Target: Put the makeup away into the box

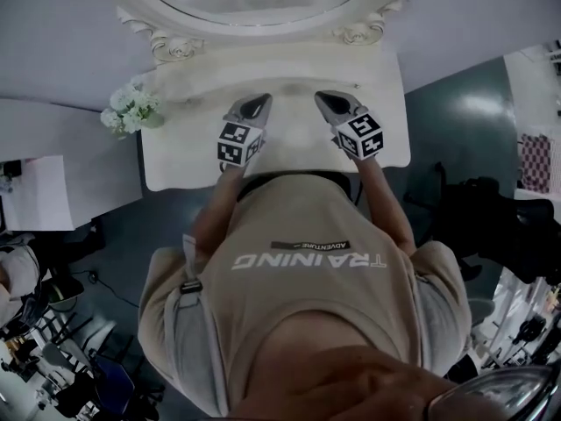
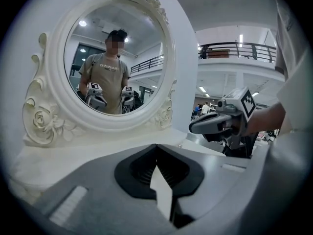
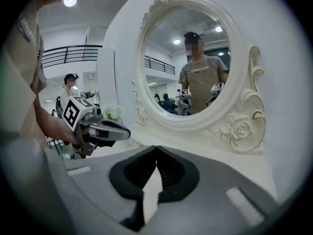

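No makeup and no box show in any view. My left gripper (image 1: 255, 104) and right gripper (image 1: 332, 103) hover side by side over the white dressing table (image 1: 180, 160), both pointing at the oval mirror (image 1: 263, 11). In the left gripper view the left gripper (image 2: 156, 146) has its jaw tips touching with nothing between them. In the right gripper view the right gripper (image 3: 156, 147) is likewise shut and empty. Each gripper also shows in the other's view: the right gripper (image 2: 193, 127) and the left gripper (image 3: 125, 132). The mirror (image 2: 117, 58) reflects the person holding both.
A bunch of white flowers (image 1: 131, 110) stands at the table's left end, beside the ornate mirror frame (image 3: 239, 129). The person's torso hides the table's near edge. Grey floor lies left and right of the table, and cluttered furniture stands at the frame's far sides.
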`<state>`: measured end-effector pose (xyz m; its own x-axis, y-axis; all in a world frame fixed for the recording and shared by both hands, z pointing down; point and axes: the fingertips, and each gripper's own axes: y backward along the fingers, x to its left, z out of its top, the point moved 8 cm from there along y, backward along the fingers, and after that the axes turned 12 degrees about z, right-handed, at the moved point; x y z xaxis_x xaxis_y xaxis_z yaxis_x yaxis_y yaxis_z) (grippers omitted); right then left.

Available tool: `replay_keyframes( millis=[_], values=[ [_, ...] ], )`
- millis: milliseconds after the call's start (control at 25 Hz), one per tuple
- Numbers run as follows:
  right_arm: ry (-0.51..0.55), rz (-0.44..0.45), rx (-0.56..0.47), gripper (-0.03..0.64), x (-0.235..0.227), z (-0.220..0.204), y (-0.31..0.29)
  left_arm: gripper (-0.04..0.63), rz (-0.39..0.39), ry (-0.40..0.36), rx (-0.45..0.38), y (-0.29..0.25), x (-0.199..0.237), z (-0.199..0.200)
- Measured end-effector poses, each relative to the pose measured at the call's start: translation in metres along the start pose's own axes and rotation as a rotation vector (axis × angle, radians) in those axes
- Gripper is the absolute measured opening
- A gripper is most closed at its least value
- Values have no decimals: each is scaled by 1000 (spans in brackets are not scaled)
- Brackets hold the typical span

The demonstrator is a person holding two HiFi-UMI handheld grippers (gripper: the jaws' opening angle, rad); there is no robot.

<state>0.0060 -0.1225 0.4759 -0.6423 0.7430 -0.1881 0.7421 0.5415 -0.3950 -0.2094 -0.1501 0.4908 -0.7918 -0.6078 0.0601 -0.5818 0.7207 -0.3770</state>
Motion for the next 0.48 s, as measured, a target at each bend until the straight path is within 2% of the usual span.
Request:
replay_keyframes(
  millis=[160,360,480],
  values=[
    [13,-53,-58,3,6,22,4,7,-6,14,-47,8,16,15],
    [86,-100,-159,3,13,57,8,6,14,30,-133,7,30,38],
    [122,-135,-204,5,11,74,11,6,7,10,-183,8,27,59]
  ],
)
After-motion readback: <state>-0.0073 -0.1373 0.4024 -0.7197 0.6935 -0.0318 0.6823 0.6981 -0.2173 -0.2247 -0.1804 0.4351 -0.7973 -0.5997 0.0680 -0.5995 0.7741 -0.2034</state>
